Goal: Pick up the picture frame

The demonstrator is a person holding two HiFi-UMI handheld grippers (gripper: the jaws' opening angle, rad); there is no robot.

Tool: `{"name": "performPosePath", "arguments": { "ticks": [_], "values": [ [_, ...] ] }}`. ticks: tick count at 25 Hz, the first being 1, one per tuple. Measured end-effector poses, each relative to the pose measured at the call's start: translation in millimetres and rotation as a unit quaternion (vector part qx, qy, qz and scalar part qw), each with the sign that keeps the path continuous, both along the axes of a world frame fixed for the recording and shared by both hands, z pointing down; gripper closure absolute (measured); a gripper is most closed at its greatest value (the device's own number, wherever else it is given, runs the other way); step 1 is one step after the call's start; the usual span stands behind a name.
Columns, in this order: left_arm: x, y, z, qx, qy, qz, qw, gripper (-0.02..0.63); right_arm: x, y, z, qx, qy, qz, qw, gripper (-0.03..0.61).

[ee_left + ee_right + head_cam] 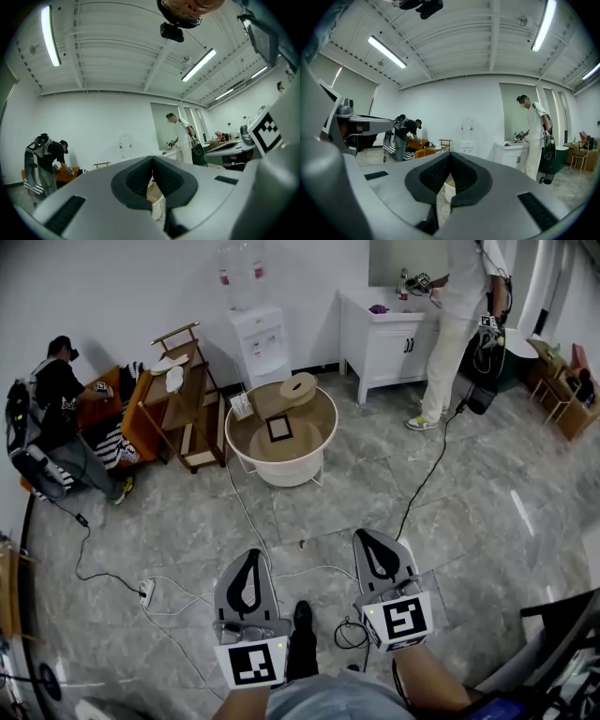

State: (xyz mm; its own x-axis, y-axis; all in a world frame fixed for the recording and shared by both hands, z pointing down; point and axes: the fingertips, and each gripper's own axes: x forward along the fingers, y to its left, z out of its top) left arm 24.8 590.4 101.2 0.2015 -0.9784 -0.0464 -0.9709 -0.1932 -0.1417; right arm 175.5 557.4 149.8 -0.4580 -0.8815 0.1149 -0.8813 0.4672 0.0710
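Note:
The picture frame [279, 427] is a small dark square frame. It lies flat on the tan top of a round white table [281, 465] across the room, beside a round wooden piece [298, 385]. My left gripper [254, 555] and right gripper [369, 538] are held low over the marble floor, well short of the table, and point toward it. Both are shut with nothing between their pads. In the left gripper view the left gripper [152, 158] has its pads together, and the table's white side [158, 202] shows below them. In the right gripper view the right gripper [451, 154] looks the same, with the table [449, 191] beyond.
A water dispenser [259, 341] and a white cabinet [389, 334] stand by the far wall, with a person [459, 324] at the cabinet. A wooden rack [187, 395] and a crouching person [56, 418] are at the left. Cables and a power strip [146, 592] lie on the floor.

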Motion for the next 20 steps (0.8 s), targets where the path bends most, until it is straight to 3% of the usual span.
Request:
{"name": "performPosePath", "arguments": {
  "ticks": [6,11,20],
  "values": [
    [-66,-109,-15,0.002,-0.002,0.005,1.0000,0.598,-70,-109,-19,0.013,0.006,-0.004,1.000,0.565],
    [-103,-163,-36,0.022,0.009,-0.002,0.9997,0.598,-95,-164,-38,0.026,0.009,0.000,1.000,0.565],
    [-109,-224,-28,0.018,0.004,0.011,0.9998,0.598,-104,-225,-44,0.036,0.009,0.007,0.999,0.565]
  ]
}}
